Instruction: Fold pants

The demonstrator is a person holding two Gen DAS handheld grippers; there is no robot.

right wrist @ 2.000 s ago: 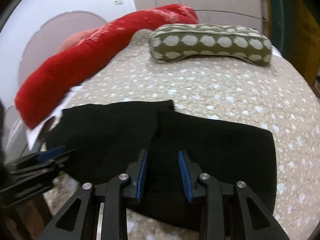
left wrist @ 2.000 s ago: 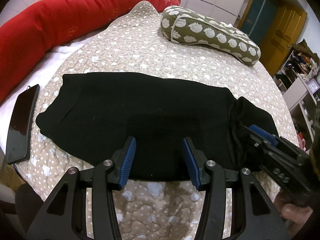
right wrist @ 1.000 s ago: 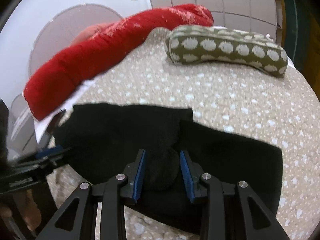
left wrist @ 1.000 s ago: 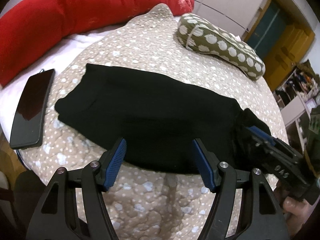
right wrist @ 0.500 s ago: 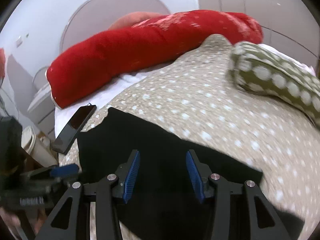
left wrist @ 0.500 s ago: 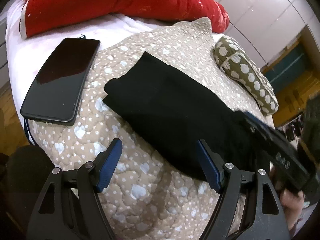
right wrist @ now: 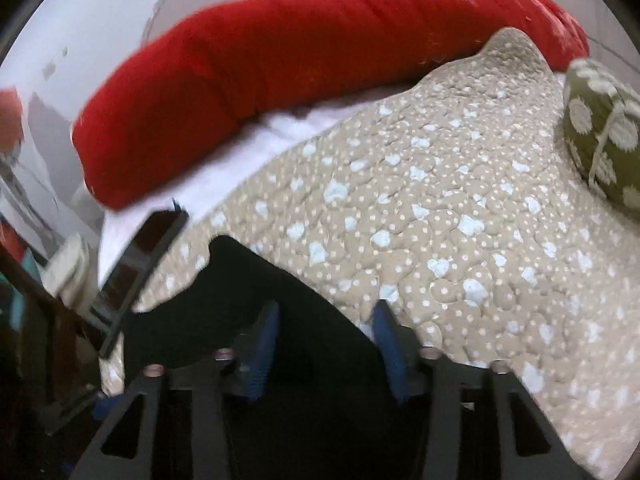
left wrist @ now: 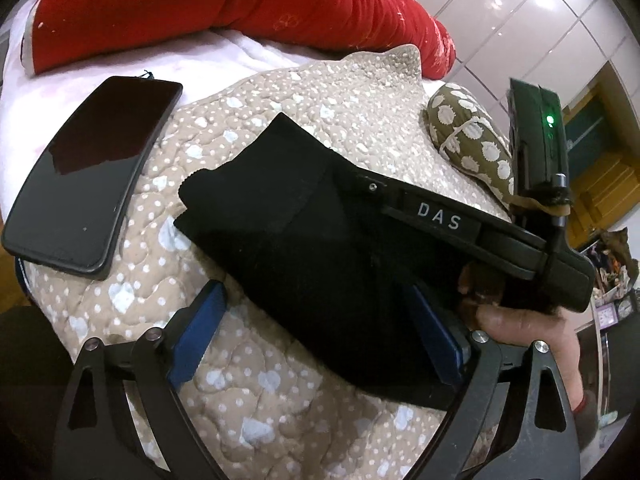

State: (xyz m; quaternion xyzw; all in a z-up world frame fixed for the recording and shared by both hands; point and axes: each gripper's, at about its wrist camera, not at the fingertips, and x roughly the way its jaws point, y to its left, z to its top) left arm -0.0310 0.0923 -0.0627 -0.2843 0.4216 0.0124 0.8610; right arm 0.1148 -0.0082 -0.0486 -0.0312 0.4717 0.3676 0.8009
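Note:
Black pants [left wrist: 312, 248] lie folded in a long strip on the beige spotted quilt [left wrist: 300, 100]. My left gripper [left wrist: 320, 324] straddles their near edge. Its jaws are opening wide and the blue pads [left wrist: 200, 332] touch no cloth. The right gripper's black body [left wrist: 440, 220] reaches in from the right over the pants, held by a hand [left wrist: 528, 328]. In the blurred right wrist view my right gripper [right wrist: 326, 340] hangs low over the pants [right wrist: 248, 280]. Its jaws are closing, with black cloth between pads that still stand apart.
A black phone [left wrist: 88, 184] lies at the bed's left edge, close to the pants' left end, and shows as the phone [right wrist: 140, 264] in the right view. A red bolster [left wrist: 200, 12] runs along the back. An olive spotted pillow [left wrist: 472, 152] sits at the far right.
The right gripper has swept left across the pants towards their left end, its pads wider apart than a second ago. The left gripper has widened and swung left, bringing the phone closer.

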